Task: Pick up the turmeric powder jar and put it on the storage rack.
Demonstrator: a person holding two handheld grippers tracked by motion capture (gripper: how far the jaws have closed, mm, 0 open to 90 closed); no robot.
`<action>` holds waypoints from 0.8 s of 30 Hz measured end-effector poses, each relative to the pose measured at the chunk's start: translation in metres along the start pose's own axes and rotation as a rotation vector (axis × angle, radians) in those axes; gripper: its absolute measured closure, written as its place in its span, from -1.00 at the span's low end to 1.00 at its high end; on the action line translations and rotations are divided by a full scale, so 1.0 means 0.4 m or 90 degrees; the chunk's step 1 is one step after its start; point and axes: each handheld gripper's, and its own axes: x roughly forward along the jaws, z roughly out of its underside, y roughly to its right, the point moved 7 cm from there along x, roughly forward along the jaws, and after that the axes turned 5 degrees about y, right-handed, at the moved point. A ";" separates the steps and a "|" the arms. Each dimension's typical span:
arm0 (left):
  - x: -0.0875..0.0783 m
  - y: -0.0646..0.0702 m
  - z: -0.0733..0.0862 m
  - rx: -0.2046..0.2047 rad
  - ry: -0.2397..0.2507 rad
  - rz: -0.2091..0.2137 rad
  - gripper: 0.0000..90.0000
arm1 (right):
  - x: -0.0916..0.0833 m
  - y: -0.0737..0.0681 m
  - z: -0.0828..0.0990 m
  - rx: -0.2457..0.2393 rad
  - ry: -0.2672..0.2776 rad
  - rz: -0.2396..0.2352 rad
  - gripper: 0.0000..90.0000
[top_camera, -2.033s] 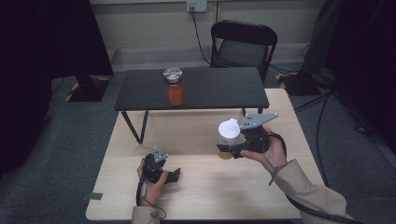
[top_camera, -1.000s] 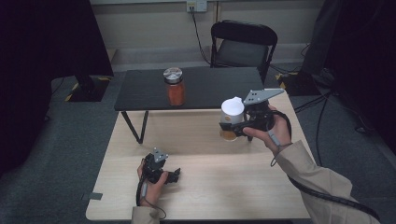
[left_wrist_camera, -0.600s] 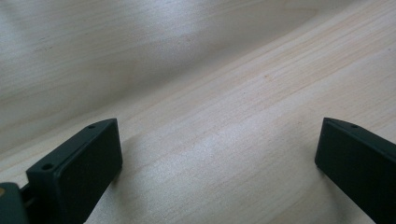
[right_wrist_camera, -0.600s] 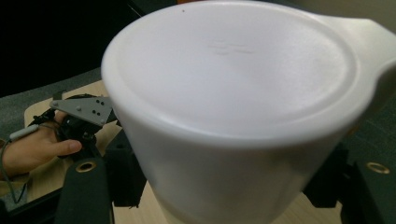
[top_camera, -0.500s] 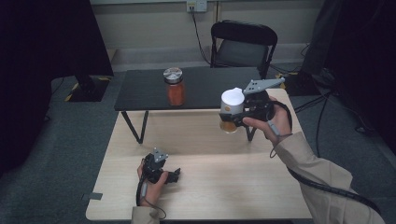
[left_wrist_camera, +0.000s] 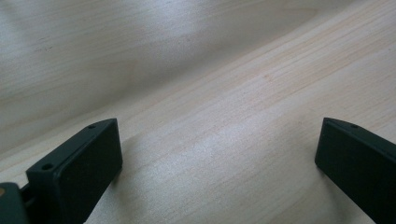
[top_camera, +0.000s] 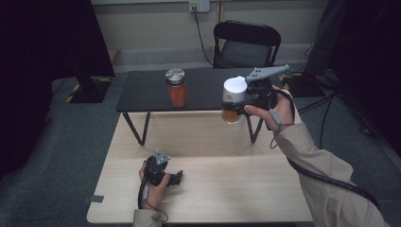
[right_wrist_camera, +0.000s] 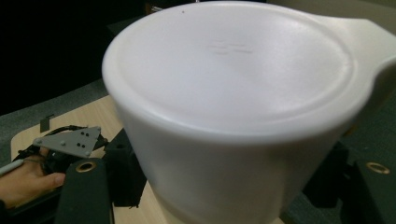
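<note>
Right of centre in the high view, the right tool (top_camera: pixel 242 105) was clamped on the white-lidded jar (top_camera: pixel 233 100) of amber stuff, held clear of the wooden bench (top_camera: pixel 208 142) at the near edge of the black side bench (top_camera: pixel 142 92). Lifting looked done; setting it down, likely near the orange jar (top_camera: pixel 177 88) at upper centre, remained. At lower left the left tool (top_camera: pixel 176 178) lay on the wood, jaws apart and empty.
</note>
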 end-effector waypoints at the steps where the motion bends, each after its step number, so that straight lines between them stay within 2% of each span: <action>1: 0.000 0.000 0.000 0.000 0.000 0.000 -1.00 | 0.002 0.002 -0.005 0.000 0.001 0.003 -0.33; 10: 0.000 0.000 0.000 0.000 0.000 0.000 -1.00 | 0.023 0.021 -0.030 0.004 0.000 0.034 -0.33; 24: 0.000 0.000 0.000 0.000 -0.001 0.000 -1.00 | 0.056 0.066 -0.034 0.027 0.008 0.074 -0.33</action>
